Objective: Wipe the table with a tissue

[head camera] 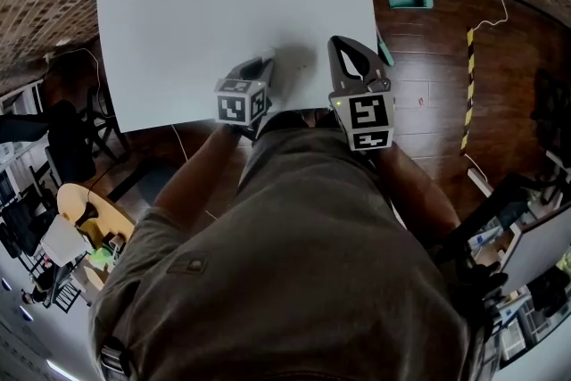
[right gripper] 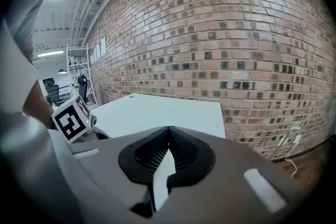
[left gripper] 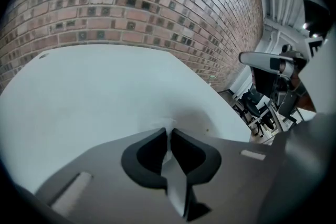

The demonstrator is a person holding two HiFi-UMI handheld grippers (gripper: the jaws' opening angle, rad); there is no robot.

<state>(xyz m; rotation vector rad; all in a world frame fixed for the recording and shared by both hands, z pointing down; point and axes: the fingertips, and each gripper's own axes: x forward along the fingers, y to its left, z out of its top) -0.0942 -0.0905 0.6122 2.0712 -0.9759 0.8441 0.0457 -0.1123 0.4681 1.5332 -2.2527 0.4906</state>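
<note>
The tissue [left gripper: 167,122] is showing as a small white crumple pinched shut in the tips of the left tongs [left gripper: 169,129], low at the centre of the left gripper view, against the table [left gripper: 105,92]. Wiping seems to be under way; the next stroke is calling for steady pressure across the bare top. The right tongs [right gripper: 168,132] are sitting closed and empty. Only the head view is showing both tongs near the table's lower edge; there the tissue is barely showing.
</note>
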